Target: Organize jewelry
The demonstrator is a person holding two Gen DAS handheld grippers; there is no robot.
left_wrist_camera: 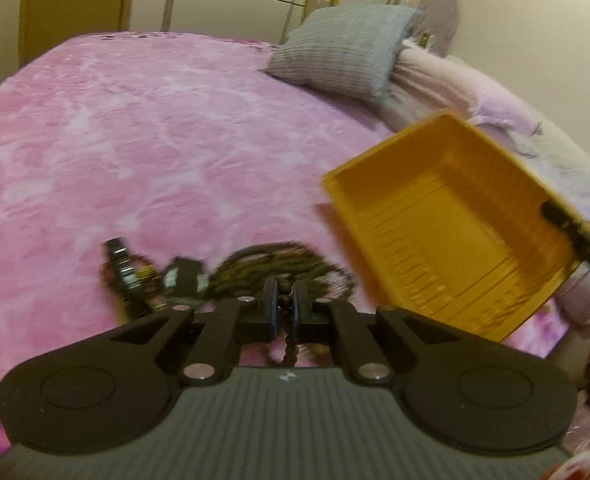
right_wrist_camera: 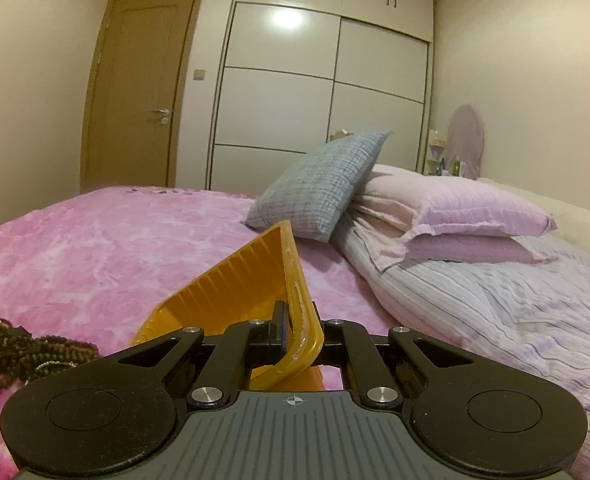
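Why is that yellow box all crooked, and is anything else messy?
The yellow plastic box hangs tilted off the pink bedspread, pinched by its rim in the right gripper. Dark bead necklaces lie tangled in a heap.

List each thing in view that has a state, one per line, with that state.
left tool: shut on the bead strand
bead strand: pinched between the fingers, its tail hanging below
jewelry pile: heaped on the pink bedspread
yellow tray: empty, tilted, held off the bed
right tool: shut on the yellow tray's rim
door: closed
wardrobe: doors closed
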